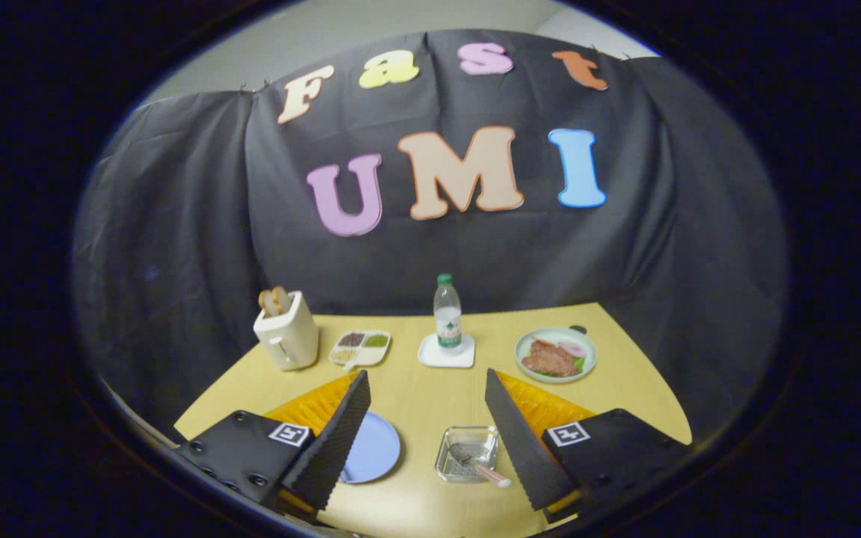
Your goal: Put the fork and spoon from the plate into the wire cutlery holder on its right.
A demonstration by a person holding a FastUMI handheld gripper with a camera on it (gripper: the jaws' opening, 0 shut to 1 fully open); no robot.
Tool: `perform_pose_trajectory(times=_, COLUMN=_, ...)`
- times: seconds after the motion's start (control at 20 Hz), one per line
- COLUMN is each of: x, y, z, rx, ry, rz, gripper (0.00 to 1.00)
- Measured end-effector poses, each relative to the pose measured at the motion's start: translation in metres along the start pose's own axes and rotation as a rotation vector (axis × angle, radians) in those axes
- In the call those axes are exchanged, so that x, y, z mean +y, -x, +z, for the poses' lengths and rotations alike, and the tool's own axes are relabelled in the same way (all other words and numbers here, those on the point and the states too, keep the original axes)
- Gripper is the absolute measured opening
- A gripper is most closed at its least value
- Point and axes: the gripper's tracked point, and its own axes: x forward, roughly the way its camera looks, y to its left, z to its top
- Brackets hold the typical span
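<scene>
The gripper hangs above the table with its fingers spread wide and nothing between them. The holder sits between the fingertips, a spoon lying in it. Left of the holder, the blue plate is partly hidden behind the left finger; a fork is hard to make out.
</scene>
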Motion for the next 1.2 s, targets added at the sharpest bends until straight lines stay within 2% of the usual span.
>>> perform_pose_trajectory(times=0.2, x=-0.003, y=0.025, z=0.033, rx=-0.193, ry=-0.013, rz=-0.046, gripper=0.96)
perform_pose_trajectory(times=0.45, x=0.012, y=0.052, z=0.046, rx=-0.321, ry=0.127, rz=-0.106, gripper=0.96)
perform_pose_trajectory(times=0.75, x=0.045, y=0.062, z=0.056, rx=-0.384, ry=0.129, rz=-0.069, gripper=0.96)
perform_pose_trajectory(times=1.2, x=0.048, y=0.076, z=0.074, rx=-0.455, ry=0.149, rz=-0.137, gripper=0.96)
